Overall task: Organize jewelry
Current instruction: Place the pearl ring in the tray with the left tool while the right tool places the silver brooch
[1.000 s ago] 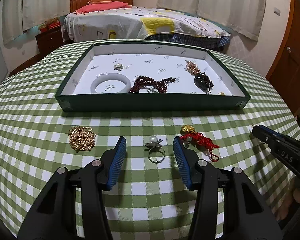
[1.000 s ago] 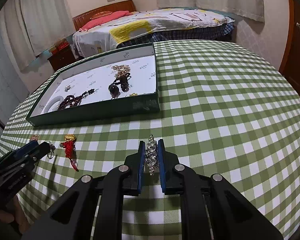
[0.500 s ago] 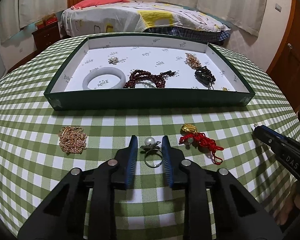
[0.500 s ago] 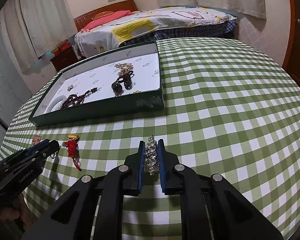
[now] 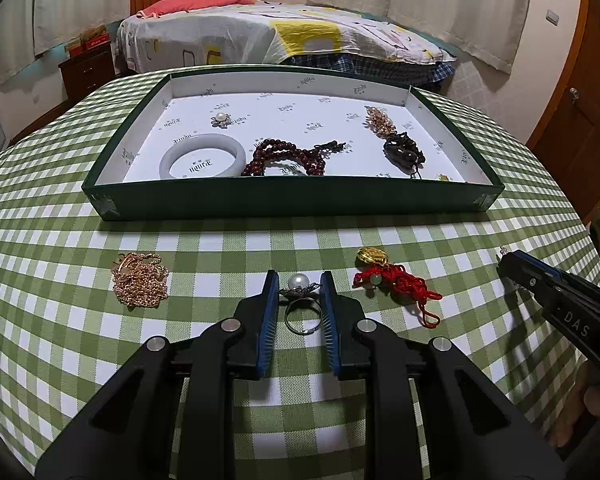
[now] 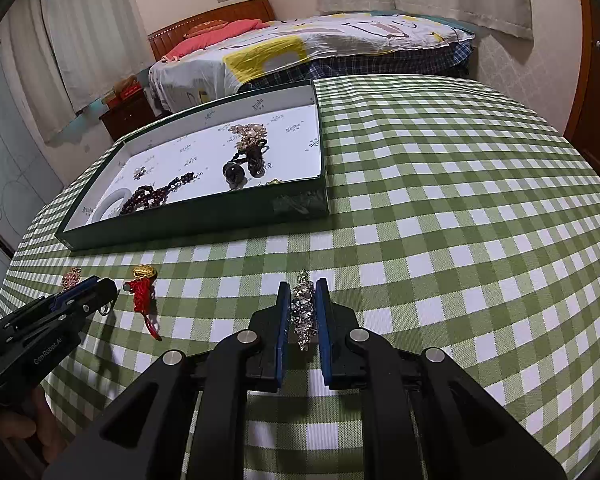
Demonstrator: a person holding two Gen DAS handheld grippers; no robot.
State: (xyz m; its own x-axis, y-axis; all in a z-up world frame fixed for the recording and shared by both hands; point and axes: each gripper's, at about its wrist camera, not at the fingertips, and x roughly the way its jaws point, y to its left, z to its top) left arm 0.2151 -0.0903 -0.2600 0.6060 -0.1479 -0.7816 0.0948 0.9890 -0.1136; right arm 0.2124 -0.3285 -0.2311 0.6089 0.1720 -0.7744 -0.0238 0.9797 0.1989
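Observation:
A green tray (image 5: 292, 200) with a white floor holds a white bangle (image 5: 202, 156), dark red beads (image 5: 288, 156), a pearl piece, a gold piece and a dark pendant. My left gripper (image 5: 299, 280) is shut on a silver pearl ring (image 5: 300, 296) that rests on the checked cloth. A gold chain (image 5: 140, 280) lies to its left and a red cord charm (image 5: 396, 280) to its right. My right gripper (image 6: 303, 284) is shut on a rhinestone brooch (image 6: 303, 312), held low over the cloth to the right of the tray (image 6: 300, 208).
The round table has a green checked cloth (image 6: 460, 220). A bed (image 5: 260, 36) stands behind the table, a nightstand (image 5: 86, 68) at the back left, a wooden door (image 5: 580, 100) at the right. The right gripper's body (image 5: 560, 304) shows at the left view's right edge.
My left gripper's jaws have closed from wide open onto the pearl ring. The right gripper still holds the brooch and has barely moved.

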